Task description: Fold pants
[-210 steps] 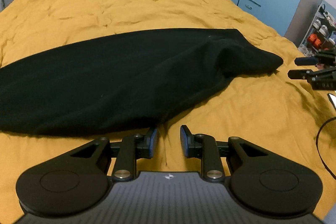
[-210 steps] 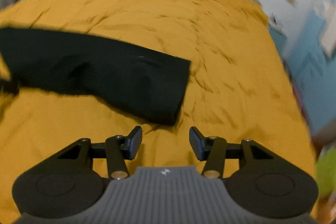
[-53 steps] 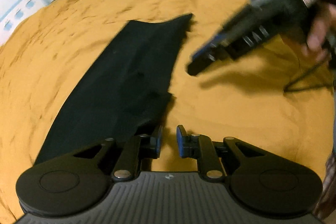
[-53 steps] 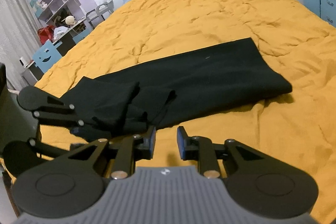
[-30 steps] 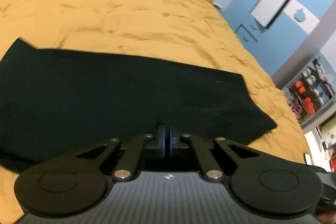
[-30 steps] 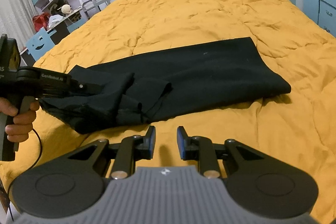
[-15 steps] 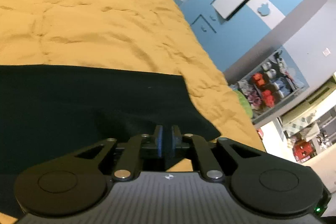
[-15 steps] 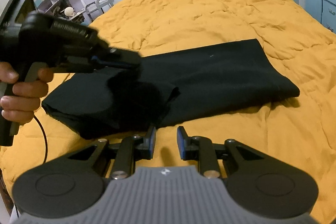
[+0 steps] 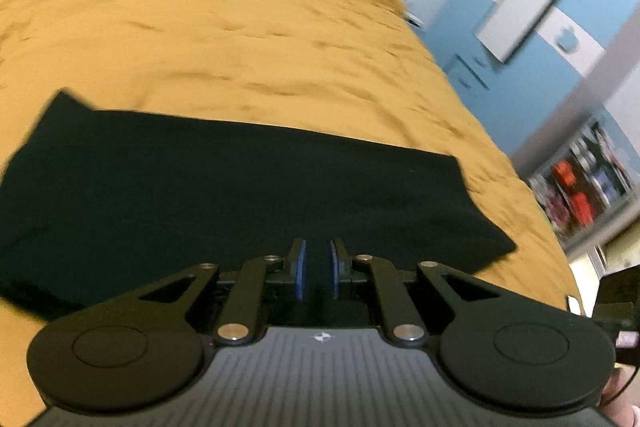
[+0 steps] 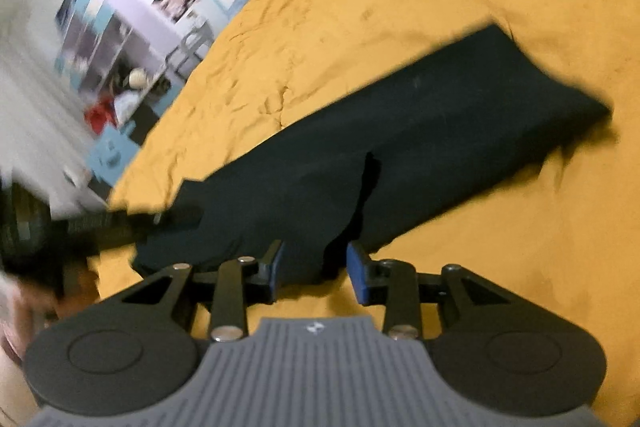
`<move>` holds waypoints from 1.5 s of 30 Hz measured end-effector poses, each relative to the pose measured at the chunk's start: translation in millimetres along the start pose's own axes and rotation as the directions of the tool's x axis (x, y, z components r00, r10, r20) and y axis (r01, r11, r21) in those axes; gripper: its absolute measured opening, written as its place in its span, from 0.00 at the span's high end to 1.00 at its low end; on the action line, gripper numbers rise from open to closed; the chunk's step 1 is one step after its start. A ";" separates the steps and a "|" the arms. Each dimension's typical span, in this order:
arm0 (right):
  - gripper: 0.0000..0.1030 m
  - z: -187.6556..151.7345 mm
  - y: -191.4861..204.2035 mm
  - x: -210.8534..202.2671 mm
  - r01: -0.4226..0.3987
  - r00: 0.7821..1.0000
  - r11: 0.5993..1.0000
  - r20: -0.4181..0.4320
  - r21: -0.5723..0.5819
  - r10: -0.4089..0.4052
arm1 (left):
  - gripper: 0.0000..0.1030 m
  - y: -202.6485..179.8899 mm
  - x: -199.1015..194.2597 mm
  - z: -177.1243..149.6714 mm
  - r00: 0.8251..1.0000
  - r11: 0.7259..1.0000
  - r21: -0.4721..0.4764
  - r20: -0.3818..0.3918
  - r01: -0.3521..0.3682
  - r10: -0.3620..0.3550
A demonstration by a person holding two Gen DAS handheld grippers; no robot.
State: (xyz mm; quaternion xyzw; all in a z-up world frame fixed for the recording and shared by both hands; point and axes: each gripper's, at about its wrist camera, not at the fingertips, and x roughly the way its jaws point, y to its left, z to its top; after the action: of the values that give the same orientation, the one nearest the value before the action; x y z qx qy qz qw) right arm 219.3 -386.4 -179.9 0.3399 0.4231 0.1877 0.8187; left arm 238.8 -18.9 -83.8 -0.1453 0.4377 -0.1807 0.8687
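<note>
Looking along both claws, we see the black pants [image 9: 240, 187] lying flat on the yellow bed [image 9: 200, 27]. Our left claw [image 9: 317, 269] hovers over them, narrowly parted, gripping nothing. Our right claw [image 10: 316, 269] is opening at the pants' near edge, empty. Motion blur hides the fabric's folds.

Your pants [image 9: 248, 187] are plain black, without pattern; the bed cover [image 9: 224, 27] under them is mustard yellow; your left hand-held gripper [image 9: 318, 269] is black with blue pads [image 9: 301, 269] and a ribbed grey body; your right hand-held gripper [image 10: 316, 273] matches it; the wardrobe [image 9: 532, 27] is light blue with white panels.
</note>
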 end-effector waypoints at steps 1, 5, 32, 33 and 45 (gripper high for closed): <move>0.67 0.1 -8.9 4.7 -0.018 1.000 0.997 -0.009 0.074 0.019 | 0.88 6.6 -4.5 -0.7 1.000 1.000 -0.013 0.007 -0.009 0.009; 0.68 -2.3 -37.6 20.7 -0.106 0.993 0.949 -0.020 0.296 0.117 | 0.88 25.3 -22.2 -3.6 0.998 0.998 -0.053 0.045 -0.044 0.047; 1.00 146.9 164.9 1.7 -0.077 0.997 0.987 -0.021 -0.142 0.075 | 0.88 103.1 -99.1 -14.9 0.936 0.941 -0.257 0.214 -0.221 0.278; 1.00 159.3 176.4 -1.1 -0.090 0.996 0.983 -0.015 -0.162 0.088 | 0.88 106.7 -99.5 -13.8 0.934 0.938 -0.264 0.215 -0.225 0.285; 1.00 231.3 92.6 -39.8 0.104 0.994 0.981 0.037 -0.163 -0.099 | 0.88 115.9 -61.7 -7.3 0.945 0.934 -0.260 0.151 -0.245 0.290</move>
State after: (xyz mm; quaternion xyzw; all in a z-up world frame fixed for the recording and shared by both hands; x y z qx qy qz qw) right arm 384.5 -437.4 3.9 0.2518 0.4114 0.1751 0.8583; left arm 220.4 111.1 -91.9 -0.2035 0.3884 0.0078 0.8987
